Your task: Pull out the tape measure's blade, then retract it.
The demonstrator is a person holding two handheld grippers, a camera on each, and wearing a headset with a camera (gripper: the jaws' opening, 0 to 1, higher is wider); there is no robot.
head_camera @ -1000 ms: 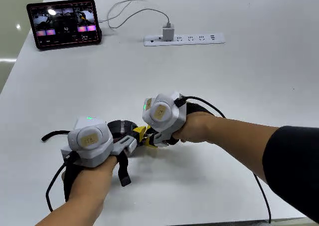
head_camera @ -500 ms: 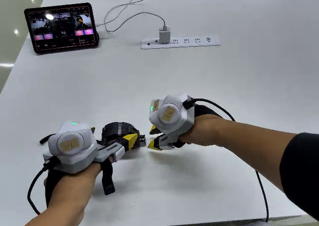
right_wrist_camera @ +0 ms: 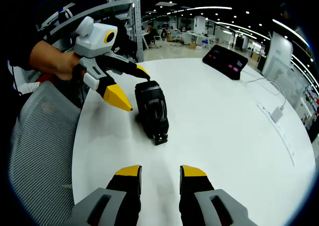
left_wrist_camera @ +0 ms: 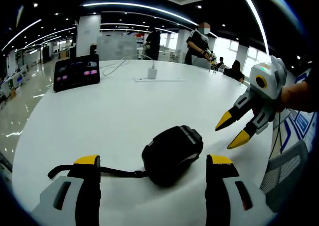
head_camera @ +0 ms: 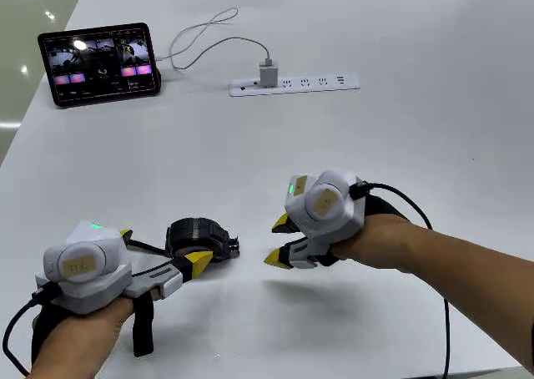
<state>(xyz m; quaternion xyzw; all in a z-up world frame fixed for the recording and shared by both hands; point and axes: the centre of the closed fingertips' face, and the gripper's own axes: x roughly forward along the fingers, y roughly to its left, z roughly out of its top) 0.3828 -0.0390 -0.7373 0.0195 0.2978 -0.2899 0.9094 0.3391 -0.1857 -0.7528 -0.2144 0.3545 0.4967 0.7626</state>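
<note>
Spreading across the head view is a white table (head_camera: 400, 103), the largest thing here, and everything else rests on it or hangs over it. Beside the table, in the right gripper view, stands a grey mesh chair (right_wrist_camera: 40, 136). At the far left corner a tablet (head_camera: 98, 62) leans upright with its screen lit. Further right along the far side a white power strip (head_camera: 296, 83) lies flat, well apart from the work.

Near the front edge come the two tools. The left gripper (left_wrist_camera: 153, 161) is low over the table with its yellow-tipped jaws spread wide, one on each side of the tape measure (head_camera: 197, 238). They are not closed on it, and whether either tip touches the case cannot be told. The right gripper (head_camera: 277, 241) hangs a little above the surface to the right, tips pointing at the tape measure and apart from it, its jaws parted by a modest gap with nothing between them.

The tape measure is a black rounded case resting on the table between the grippers, nearer the left one, and no length of blade shows outside it. Its small end hook (right_wrist_camera: 159, 139) faces the right gripper.

Smaller things follow: a white charger (head_camera: 268, 73) plugged into the strip, its thin cable (head_camera: 200, 41) looping toward the tablet, and a black strap (left_wrist_camera: 99, 171) trailing from the case past the left jaw
</note>
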